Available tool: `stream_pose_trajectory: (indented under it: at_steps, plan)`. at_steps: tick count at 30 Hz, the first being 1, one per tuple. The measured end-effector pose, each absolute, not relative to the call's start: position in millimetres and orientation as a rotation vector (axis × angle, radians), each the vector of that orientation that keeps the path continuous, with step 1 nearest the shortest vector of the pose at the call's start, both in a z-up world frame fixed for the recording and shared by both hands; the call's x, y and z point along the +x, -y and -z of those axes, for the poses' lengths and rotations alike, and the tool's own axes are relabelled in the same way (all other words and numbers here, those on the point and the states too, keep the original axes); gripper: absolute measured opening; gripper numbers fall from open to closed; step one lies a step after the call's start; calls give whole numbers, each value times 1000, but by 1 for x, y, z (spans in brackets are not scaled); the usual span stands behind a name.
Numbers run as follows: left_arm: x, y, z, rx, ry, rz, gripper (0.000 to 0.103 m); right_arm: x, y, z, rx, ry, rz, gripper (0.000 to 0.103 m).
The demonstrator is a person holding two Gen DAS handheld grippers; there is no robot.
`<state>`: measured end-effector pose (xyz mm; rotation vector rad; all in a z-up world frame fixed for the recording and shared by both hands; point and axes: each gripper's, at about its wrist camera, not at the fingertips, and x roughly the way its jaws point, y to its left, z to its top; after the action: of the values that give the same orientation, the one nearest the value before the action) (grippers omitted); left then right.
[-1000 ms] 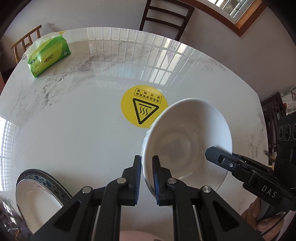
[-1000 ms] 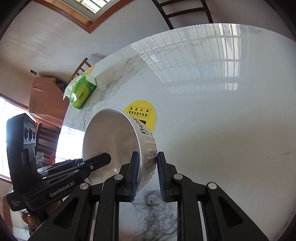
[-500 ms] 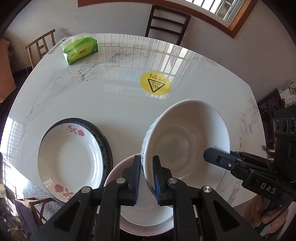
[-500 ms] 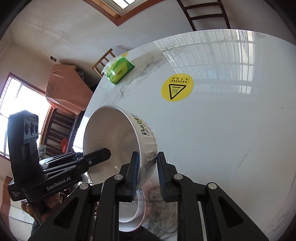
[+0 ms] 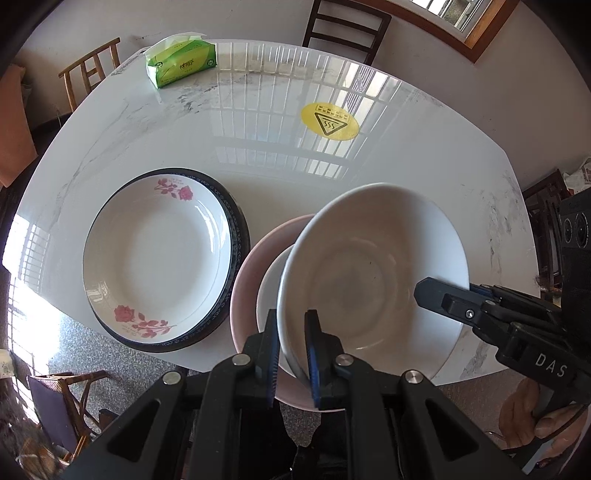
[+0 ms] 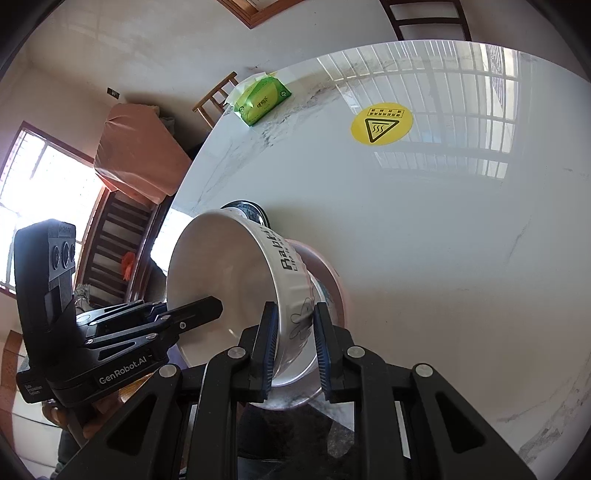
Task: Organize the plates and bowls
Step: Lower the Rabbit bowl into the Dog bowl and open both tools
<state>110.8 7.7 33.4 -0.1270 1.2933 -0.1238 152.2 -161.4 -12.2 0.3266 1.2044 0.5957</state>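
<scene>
- The white bowl (image 5: pixel 373 273) hangs tilted above the near edge of the worktop (image 5: pixel 280 177), its opening turned toward the left gripper (image 5: pixel 291 354) and its printed outer wall (image 6: pixel 291 291) facing the right gripper (image 6: pixel 293 345).
- The left gripper's jaws are closed on the bowl's near rim, one pad inside and one outside.
- The right gripper's jaws are narrowed around the opposite wall; one pad presses the inside, while contact of the outer pad cannot be told.
- Directly below the bowl sits a pink bowl (image 5: pixel 255 266) holding a smaller white bowl (image 5: pixel 271 291); the held bowl covers most of both.
- Just beside the pink bowl, to its left, a rose-patterned plate (image 5: pixel 155 254) lies inside a dark-rimmed plate (image 5: pixel 236 221).
- Farther back on the worktop are a yellow warning sticker (image 5: pixel 330 121) and, well apart at the far edge, a green tissue pack (image 5: pixel 181 62).
- Wooden chairs (image 5: pixel 347 26) stand beyond the worktop.
</scene>
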Motion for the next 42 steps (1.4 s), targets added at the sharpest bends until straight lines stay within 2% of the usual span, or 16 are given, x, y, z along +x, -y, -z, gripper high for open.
stream_pose_trajectory:
  at_steps: [24, 42]
  plan:
    - [112, -13, -11, -119, -1344, 106, 13, 143, 140, 30, 276, -1248, -574, 19]
    - [108, -7, -14, -80, -1323, 91, 16, 140, 137, 31, 253, -1250, -566, 18]
